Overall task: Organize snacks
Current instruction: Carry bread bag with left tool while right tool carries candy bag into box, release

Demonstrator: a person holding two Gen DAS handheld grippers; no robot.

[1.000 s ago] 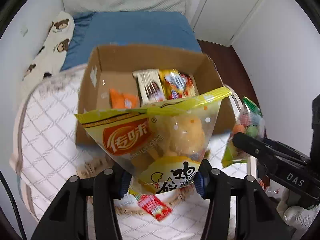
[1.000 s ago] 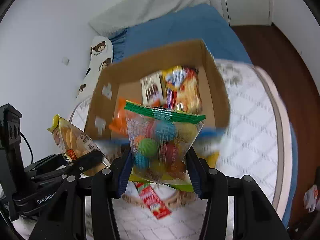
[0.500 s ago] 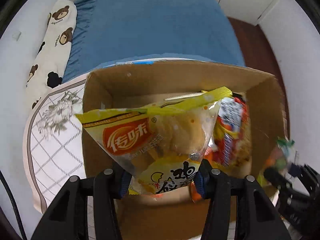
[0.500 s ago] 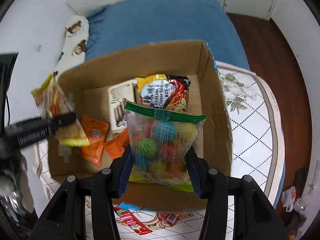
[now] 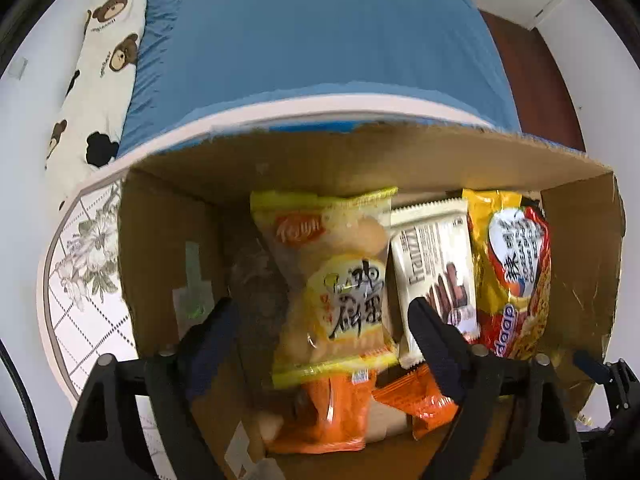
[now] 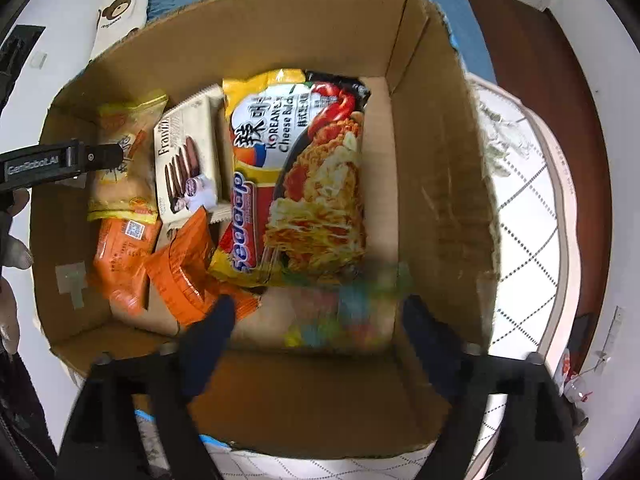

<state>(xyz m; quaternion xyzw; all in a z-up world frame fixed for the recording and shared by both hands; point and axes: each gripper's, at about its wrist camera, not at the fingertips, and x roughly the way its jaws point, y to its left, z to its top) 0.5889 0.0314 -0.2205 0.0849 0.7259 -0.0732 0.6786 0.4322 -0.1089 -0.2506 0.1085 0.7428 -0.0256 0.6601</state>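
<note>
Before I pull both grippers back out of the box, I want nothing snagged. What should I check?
1. Left gripper open: ok, jaws spread wide.
2. Yellow snack bag free of the left fingers: ok, it lies in the cardboard box beside the biscuit pack.
3. Right gripper open: ok, jaws wide apart.
4. Candy bag settled on the box floor: cannot tell, it is only a blur between the right fingers.
5. Way up out of the box: ok, the box top is open above both grippers.
</note>
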